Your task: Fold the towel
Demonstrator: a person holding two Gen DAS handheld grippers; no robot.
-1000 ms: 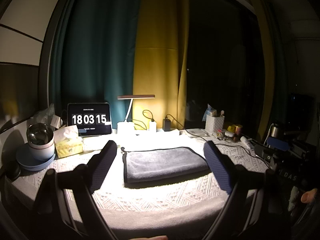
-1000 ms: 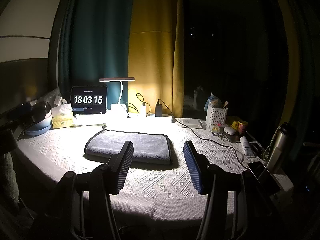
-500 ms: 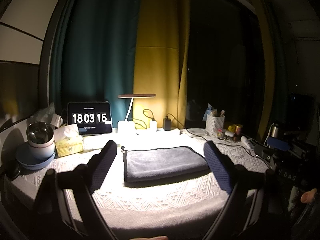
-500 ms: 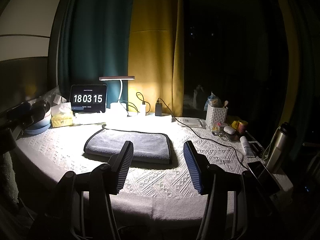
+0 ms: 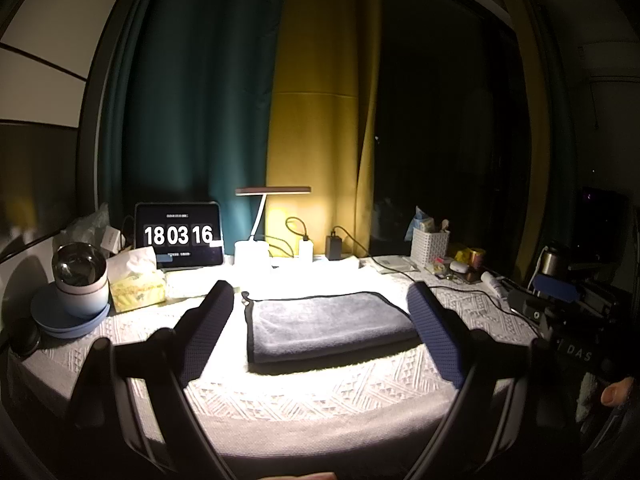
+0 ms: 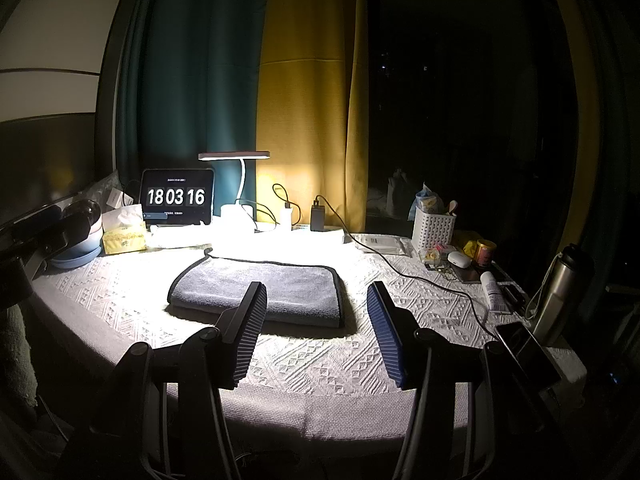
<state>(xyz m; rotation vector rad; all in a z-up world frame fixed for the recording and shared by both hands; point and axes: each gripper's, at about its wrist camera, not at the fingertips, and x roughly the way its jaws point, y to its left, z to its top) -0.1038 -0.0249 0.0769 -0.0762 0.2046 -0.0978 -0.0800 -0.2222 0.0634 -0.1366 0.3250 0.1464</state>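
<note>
A grey towel with a dark border (image 5: 328, 326) lies folded flat in a rectangle on the white patterned tablecloth (image 5: 320, 396), under the desk lamp. It also shows in the right wrist view (image 6: 260, 290). My left gripper (image 5: 320, 300) is open and empty, held back near the table's front edge with the towel between its fingers in view. My right gripper (image 6: 316, 292) is open and empty, held above the front of the table, just right of the towel's near edge.
At the back stand a tablet clock (image 5: 179, 236), a desk lamp (image 5: 256, 248) and chargers with cables (image 6: 420, 276). Stacked bowls (image 5: 76, 300) and a tissue box (image 5: 136, 280) are at left. A white basket (image 6: 433, 229), small items and a steel bottle (image 6: 560, 296) are at right.
The clock has ticked from 18:03:15 to 18:03:16. The towel and both grippers have barely moved.
</note>
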